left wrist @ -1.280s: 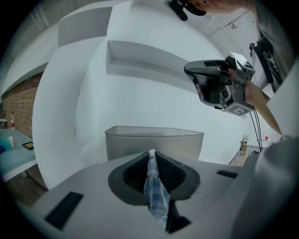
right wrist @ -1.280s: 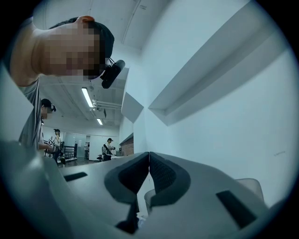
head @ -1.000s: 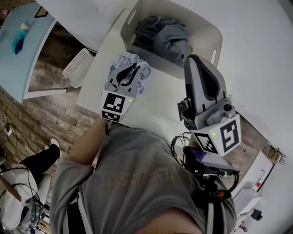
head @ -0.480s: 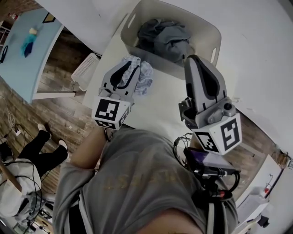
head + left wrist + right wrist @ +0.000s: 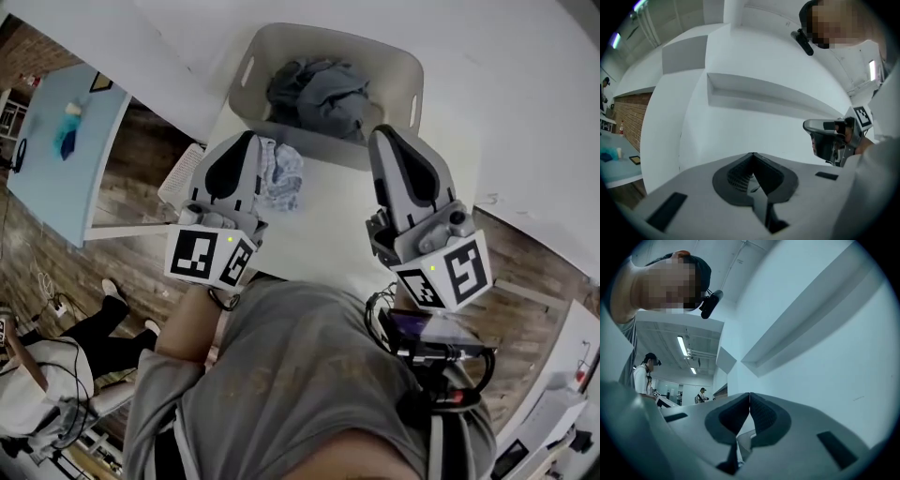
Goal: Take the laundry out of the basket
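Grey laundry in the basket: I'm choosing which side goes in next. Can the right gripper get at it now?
Probably yes: the right gripper hangs close to the basket, the grey laundry lies uncovered in it, and nothing stands between. Its shut, empty jaws must open first.

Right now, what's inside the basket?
A heap of grey laundry lies in the basket. Anything beneath it, and the basket's floor, is covered.

Basket (image 5: 326, 29) top unobstructed; bare table (image 5: 323, 220) just in front of it.
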`<state>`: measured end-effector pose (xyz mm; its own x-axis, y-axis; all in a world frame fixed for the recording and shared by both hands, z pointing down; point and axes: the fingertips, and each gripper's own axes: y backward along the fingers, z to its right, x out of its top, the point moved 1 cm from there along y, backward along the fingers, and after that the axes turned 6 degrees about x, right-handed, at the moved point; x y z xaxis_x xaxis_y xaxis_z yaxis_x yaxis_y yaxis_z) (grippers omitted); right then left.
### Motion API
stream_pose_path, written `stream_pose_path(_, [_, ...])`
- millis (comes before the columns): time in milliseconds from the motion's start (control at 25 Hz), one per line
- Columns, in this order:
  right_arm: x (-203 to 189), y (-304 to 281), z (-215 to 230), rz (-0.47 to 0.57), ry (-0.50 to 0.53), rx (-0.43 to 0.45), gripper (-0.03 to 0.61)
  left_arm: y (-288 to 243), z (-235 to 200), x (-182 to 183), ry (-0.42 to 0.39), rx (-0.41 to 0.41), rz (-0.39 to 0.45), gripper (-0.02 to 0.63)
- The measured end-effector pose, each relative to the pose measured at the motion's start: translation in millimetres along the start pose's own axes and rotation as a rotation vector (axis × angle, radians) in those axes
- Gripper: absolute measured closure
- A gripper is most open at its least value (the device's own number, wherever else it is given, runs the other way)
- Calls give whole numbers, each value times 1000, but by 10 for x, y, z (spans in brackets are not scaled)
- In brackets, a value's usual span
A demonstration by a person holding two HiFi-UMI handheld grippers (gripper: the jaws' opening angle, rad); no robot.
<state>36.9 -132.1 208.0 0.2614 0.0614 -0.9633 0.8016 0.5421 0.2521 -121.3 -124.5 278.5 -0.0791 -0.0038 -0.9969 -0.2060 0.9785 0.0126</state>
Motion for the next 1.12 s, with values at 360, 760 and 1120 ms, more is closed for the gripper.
stream_pose_path(360, [51, 226, 244, 1, 21, -90, 571, -126, 163, 275, 6, -37, 56, 604])
stream_pose_path(760, [352, -12, 553, 24, 113, -143, 571, -412, -26, 635, -38, -13, 76, 604])
stream_pose_path(1120, [521, -593, 786, -7, 231, -153, 569, -843, -284, 975, -17, -51, 144, 604])
